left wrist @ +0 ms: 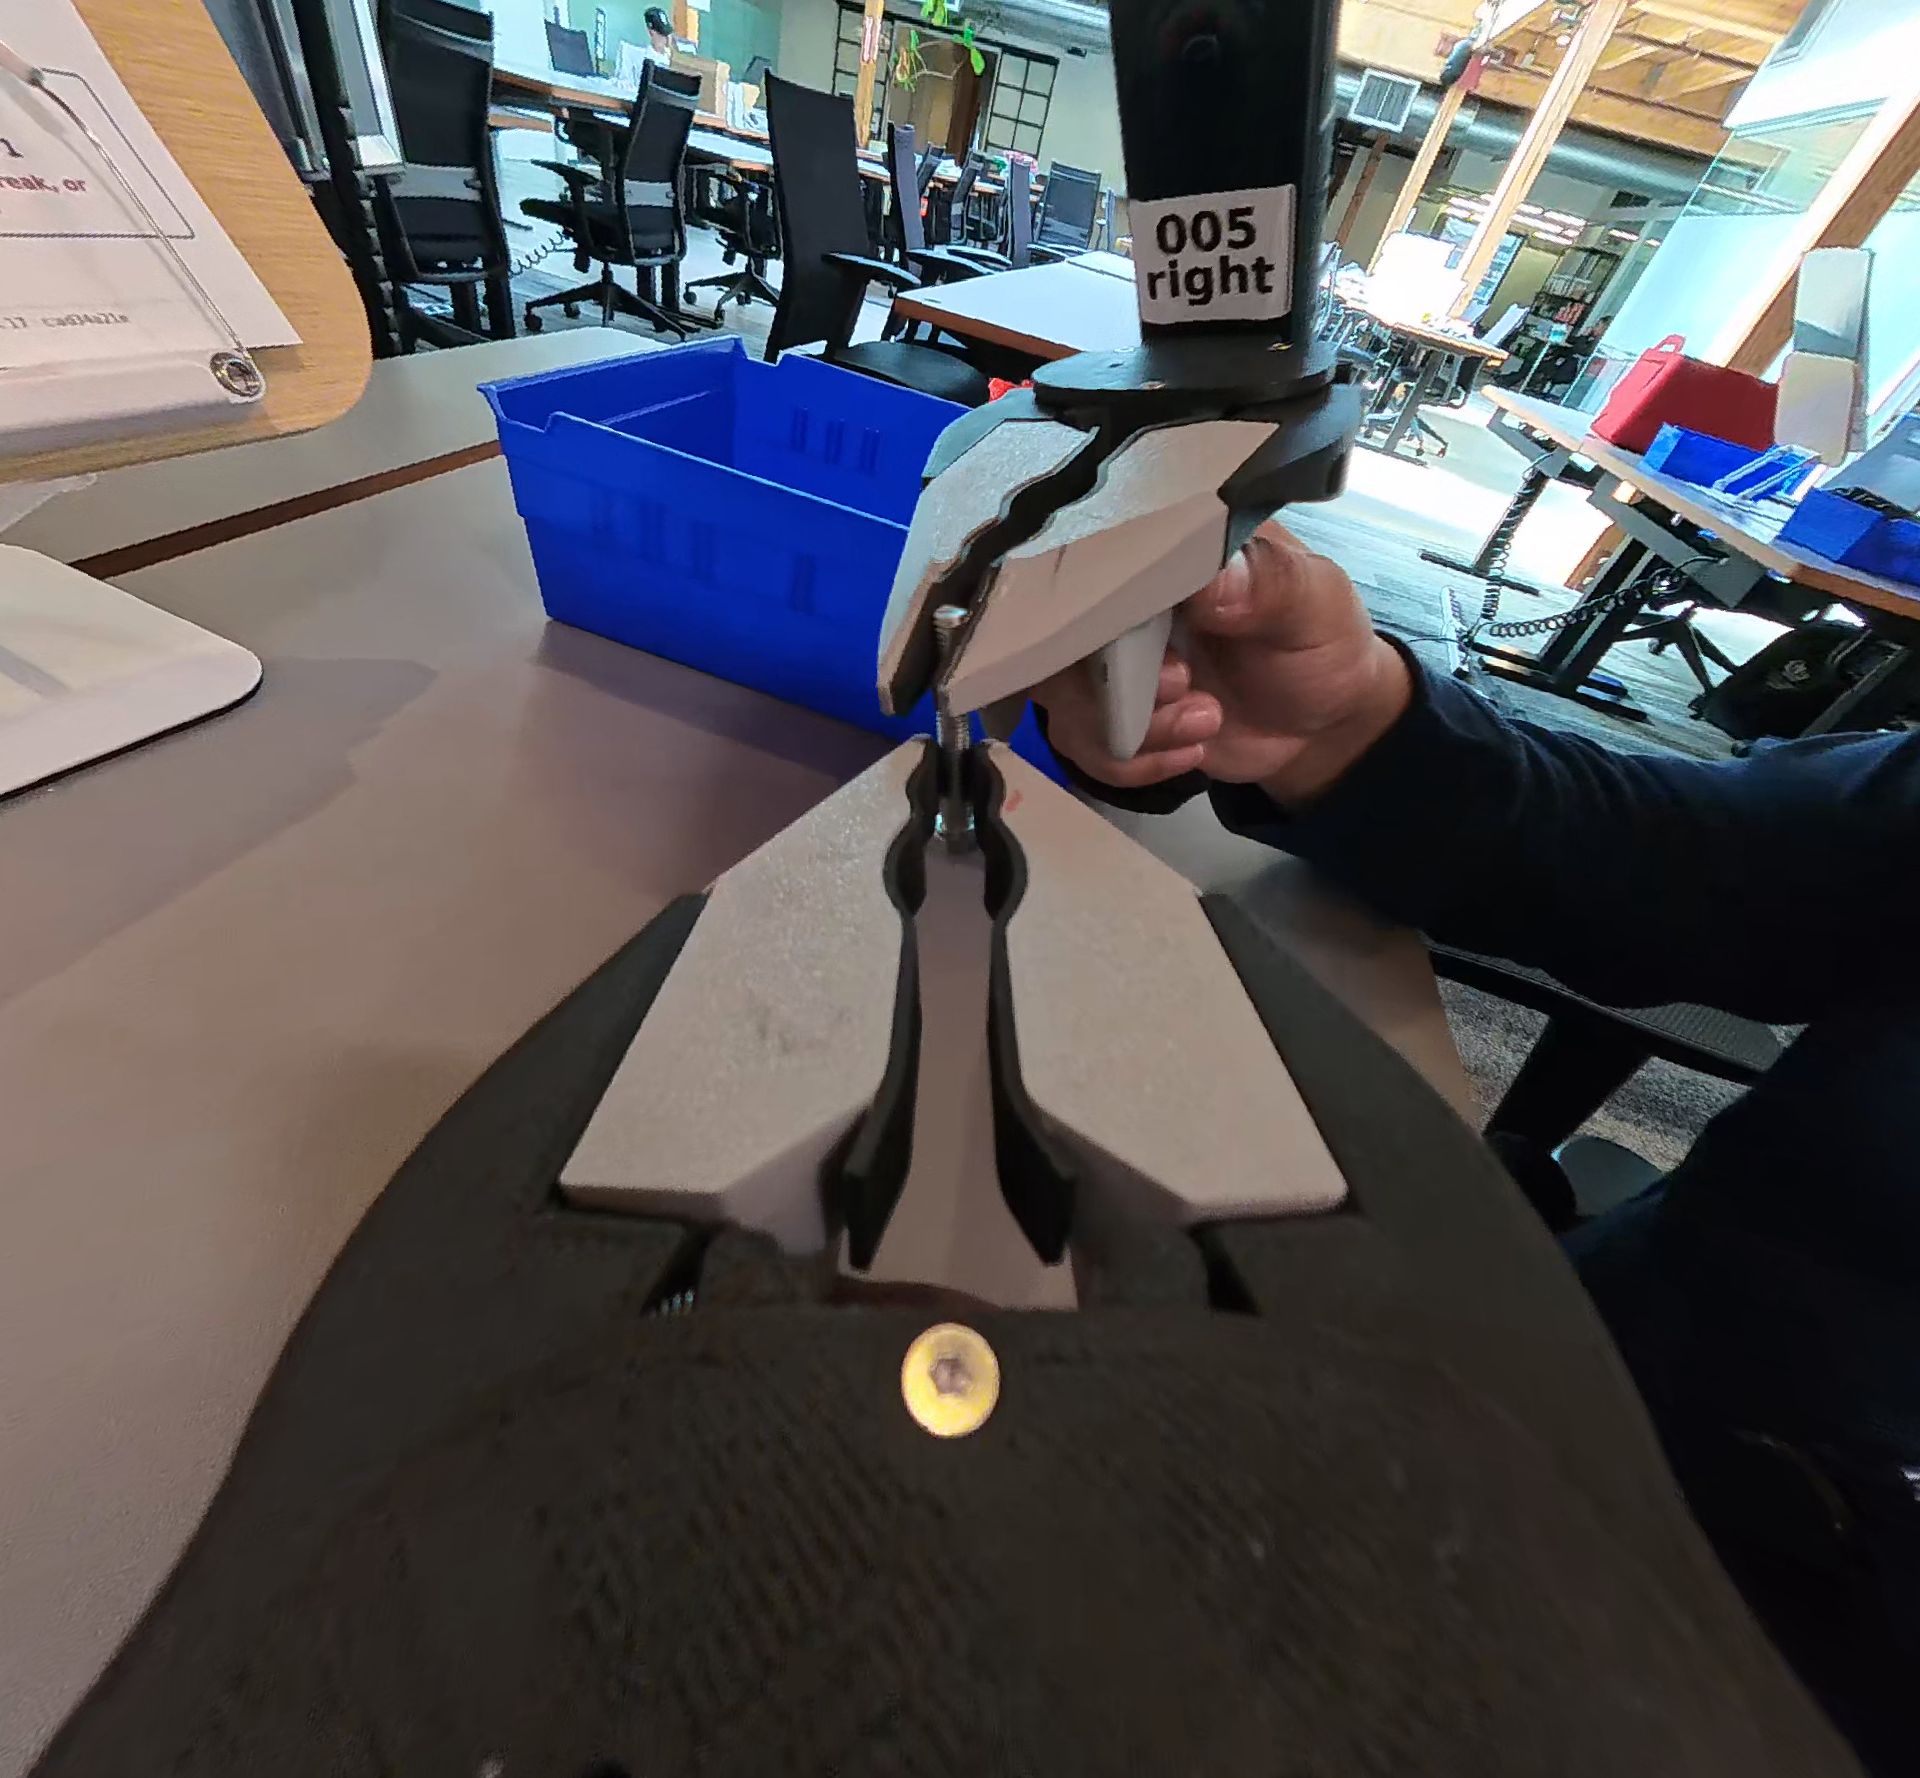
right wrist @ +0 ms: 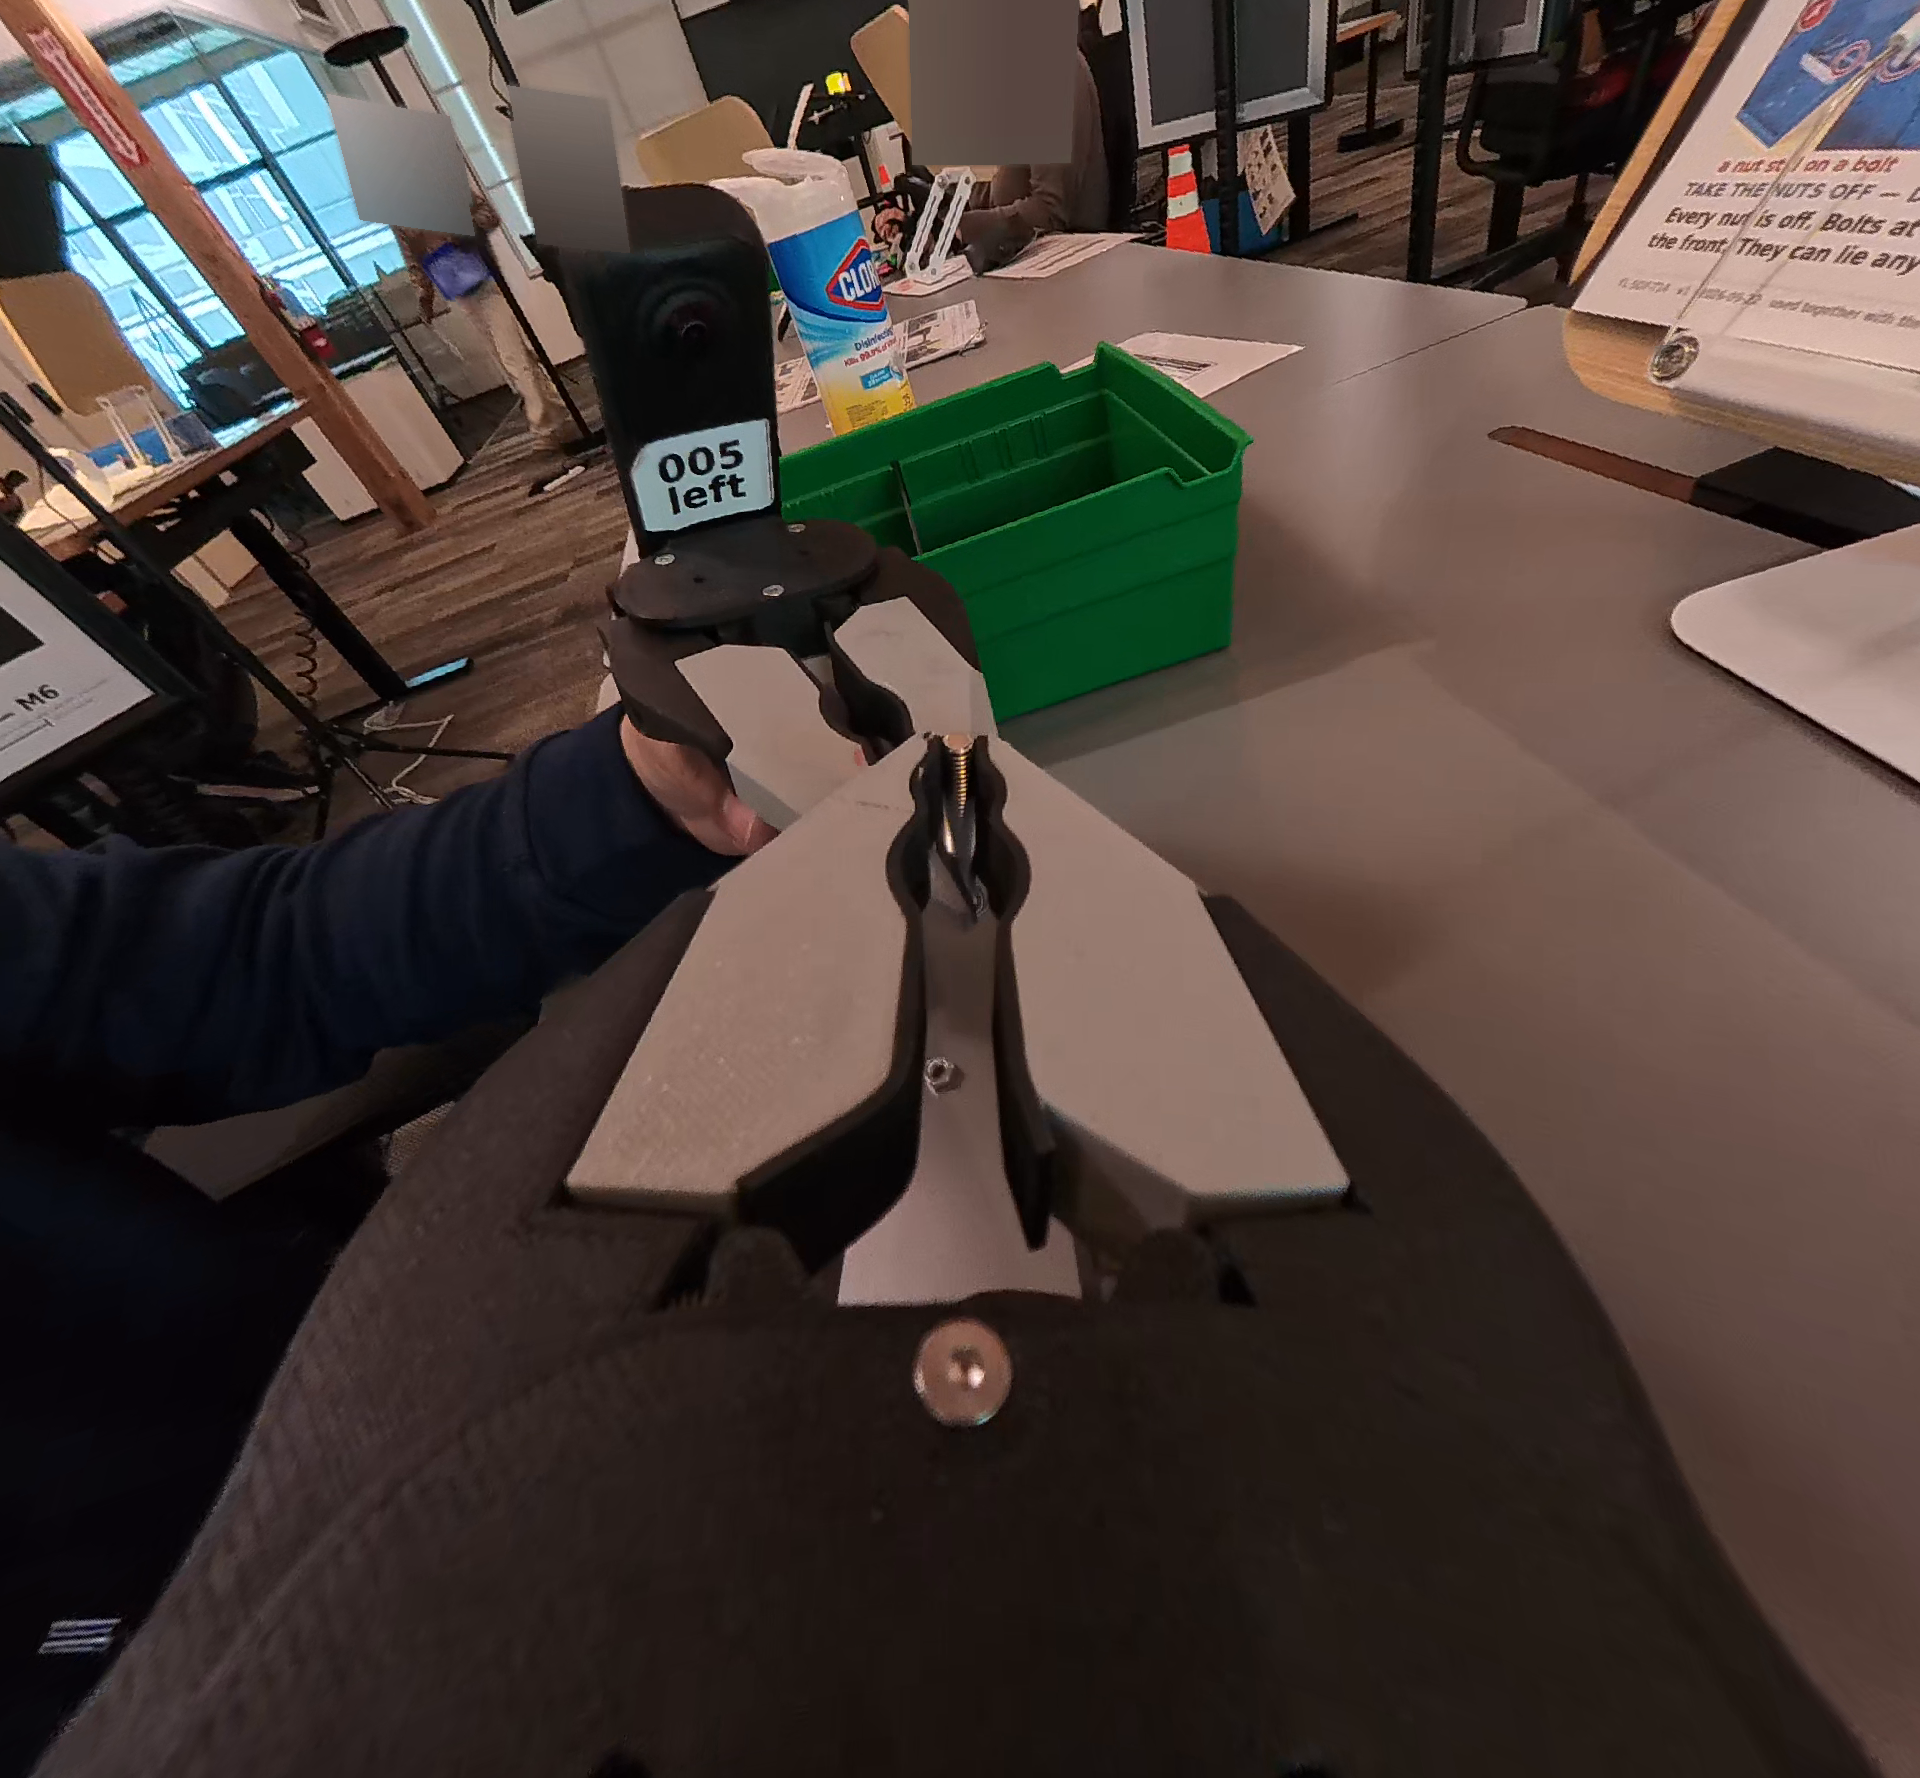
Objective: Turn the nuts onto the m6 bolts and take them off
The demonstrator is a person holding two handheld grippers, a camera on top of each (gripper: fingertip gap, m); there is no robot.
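A silver M6 bolt (left wrist: 948, 726) stands upright between my two grippers above the grey table (left wrist: 364, 876). My left gripper (left wrist: 951, 762) is shut on its lower end, where a wider metal piece (left wrist: 951, 835) sits in the finger notch; I cannot tell whether that piece is a nut or the bolt head. My right gripper (left wrist: 920, 689) reaches down from the upper right and is shut on the bolt's upper part. In the right wrist view the bolt (right wrist: 958, 772) lies in the right gripper (right wrist: 956, 762), its end poking past the tips beside the left gripper (right wrist: 868, 726). A loose nut (right wrist: 940, 1074) lies on the table below.
A blue bin (left wrist: 707, 523) stands behind the grippers, and a green divided bin (right wrist: 1091, 544) stands on the other side. A wipes canister (right wrist: 842, 305) is behind the green bin. An instruction sheet on a wooden stand (right wrist: 1787, 170) with a white base (right wrist: 1808, 648) stands at the back. My two grippers' fingertips are within a few centimetres of each other. From either gripper's tips it is about 35 centimeters to the white base (right wrist: 1808, 648).
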